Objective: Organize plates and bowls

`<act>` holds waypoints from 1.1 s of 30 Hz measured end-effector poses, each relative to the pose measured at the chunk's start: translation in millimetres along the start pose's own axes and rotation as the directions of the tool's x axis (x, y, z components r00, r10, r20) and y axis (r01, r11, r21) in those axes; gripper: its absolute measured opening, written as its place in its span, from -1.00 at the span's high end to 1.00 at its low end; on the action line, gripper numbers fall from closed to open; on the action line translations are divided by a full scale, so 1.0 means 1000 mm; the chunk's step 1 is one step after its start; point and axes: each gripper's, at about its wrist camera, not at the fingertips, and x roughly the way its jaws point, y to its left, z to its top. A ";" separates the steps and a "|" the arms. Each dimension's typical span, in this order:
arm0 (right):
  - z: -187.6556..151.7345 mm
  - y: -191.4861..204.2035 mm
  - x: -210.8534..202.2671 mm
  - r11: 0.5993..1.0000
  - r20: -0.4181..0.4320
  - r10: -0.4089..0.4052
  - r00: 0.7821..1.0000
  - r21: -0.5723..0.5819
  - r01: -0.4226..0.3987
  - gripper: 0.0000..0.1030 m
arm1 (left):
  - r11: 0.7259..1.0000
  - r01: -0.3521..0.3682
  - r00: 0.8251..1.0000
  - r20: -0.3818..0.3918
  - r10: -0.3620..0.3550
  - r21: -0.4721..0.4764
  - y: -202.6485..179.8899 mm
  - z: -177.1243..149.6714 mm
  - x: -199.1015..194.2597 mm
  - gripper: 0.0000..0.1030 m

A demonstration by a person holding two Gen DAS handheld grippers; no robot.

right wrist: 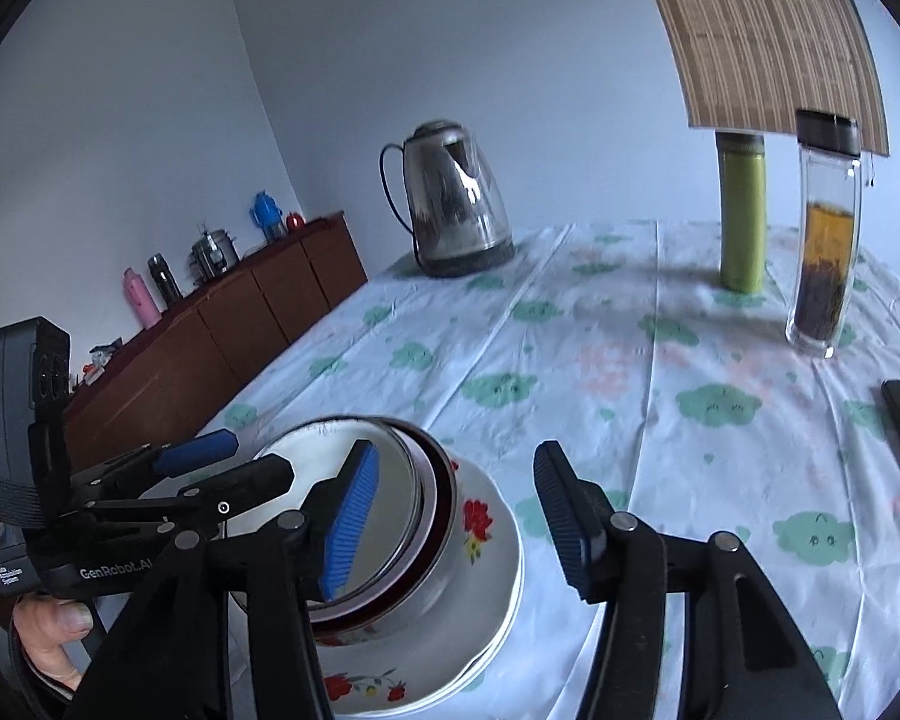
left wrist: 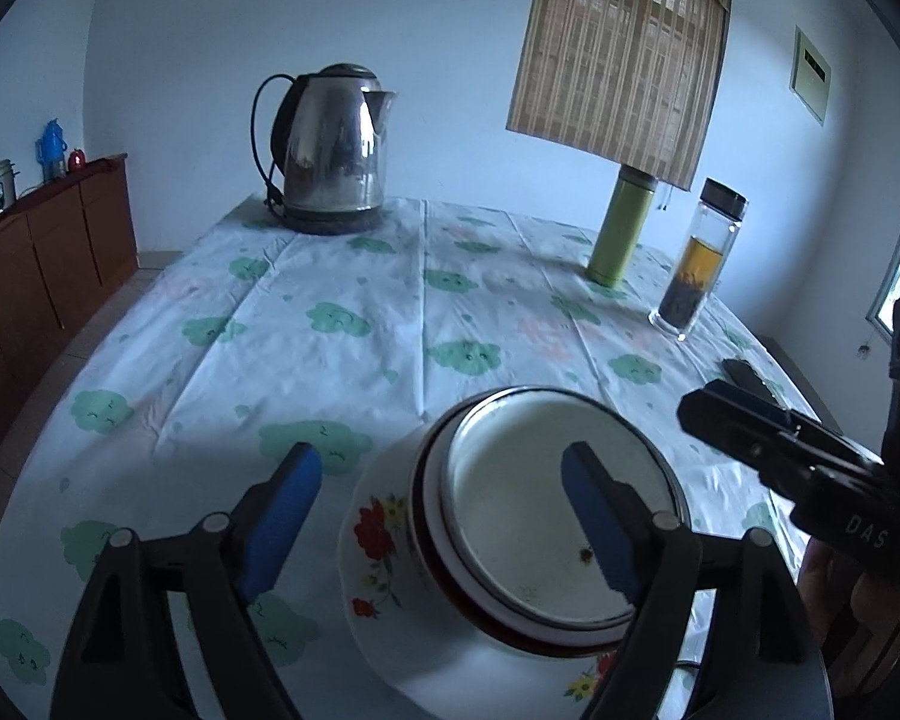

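Currently both the left gripper [left wrist: 441,516] and right gripper [right wrist: 456,516] hang spread wide, holding nothing, over nested steel and red-rimmed bowls [left wrist: 546,510] stacked on white floral plates [right wrist: 450,654] on the cloud-print table [left wrist: 330,324].

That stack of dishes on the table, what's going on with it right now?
A person holds a gripper in each hand over the stack. Nested bowls, a metal-rimmed one on top, sit on flowered plates on the cloud-print tablecloth. The left gripper and right gripper are both open and grip nothing. A kettle, a green flask and a tea bottle stand farther back.
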 end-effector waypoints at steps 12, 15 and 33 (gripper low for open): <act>-0.004 0.030 -0.040 0.979 0.254 -0.074 0.964 -0.166 0.119 -0.39 | 0.998 -0.056 0.988 0.146 0.051 0.034 -0.006 0.003 -0.019 -0.78; -0.005 0.033 -0.040 0.975 0.258 -0.084 0.962 -0.179 0.133 -0.41 | 0.998 -0.053 0.984 0.170 0.047 0.031 -0.006 0.004 -0.023 -0.80; -0.005 0.022 -0.046 0.979 0.289 -0.113 0.951 -0.130 0.156 -0.42 | 0.996 -0.081 0.975 0.212 0.071 0.043 -0.010 0.004 -0.029 -0.92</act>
